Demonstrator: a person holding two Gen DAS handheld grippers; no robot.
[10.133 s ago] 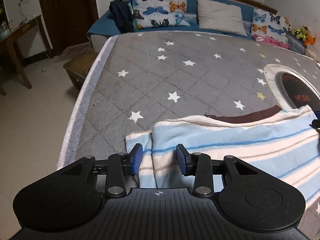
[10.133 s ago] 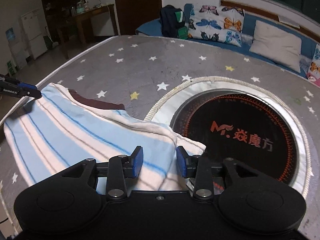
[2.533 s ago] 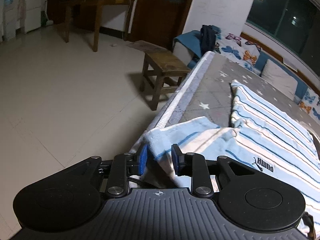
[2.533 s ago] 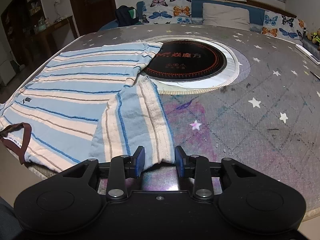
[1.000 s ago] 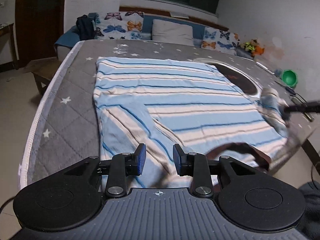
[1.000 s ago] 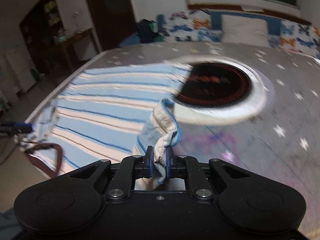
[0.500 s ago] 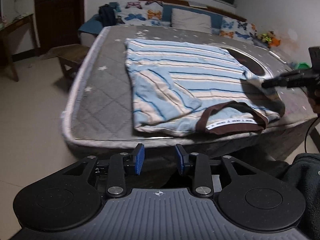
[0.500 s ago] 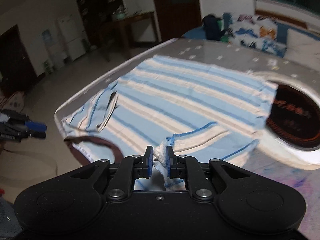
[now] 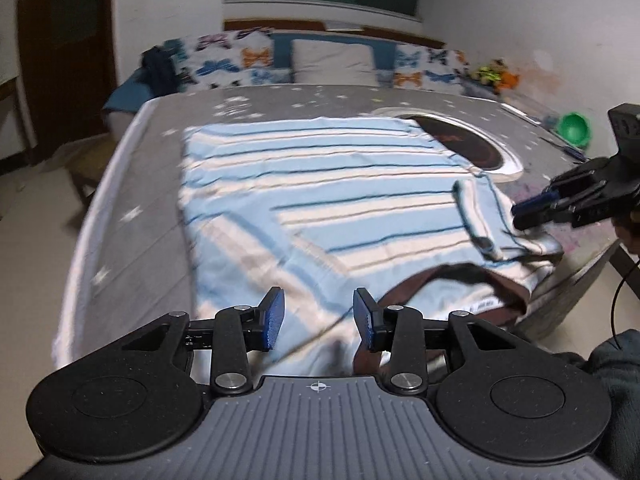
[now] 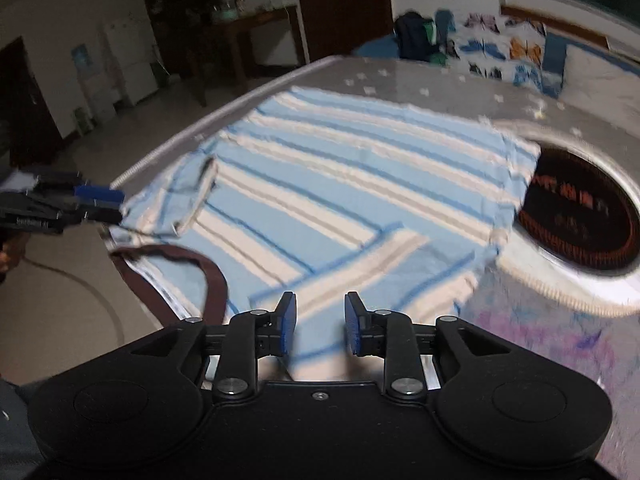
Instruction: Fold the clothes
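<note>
Shirt (image 9: 320,184) is lying flat on the grey star bed (image 9: 132,184), with its brown collar (image 9: 460,280) at the near edge. Both sleeves are lying folded in over the stripes. The left gripper (image 9: 319,316) is hanging over the near left part of the shirt, its jaws wide apart with nothing in them. The right gripper (image 10: 321,322) is hanging over the folded right sleeve (image 10: 360,264), jaws apart and holding nothing too. The far corner of the shirt is lying just beside a round black mat (image 10: 580,216)
</note>
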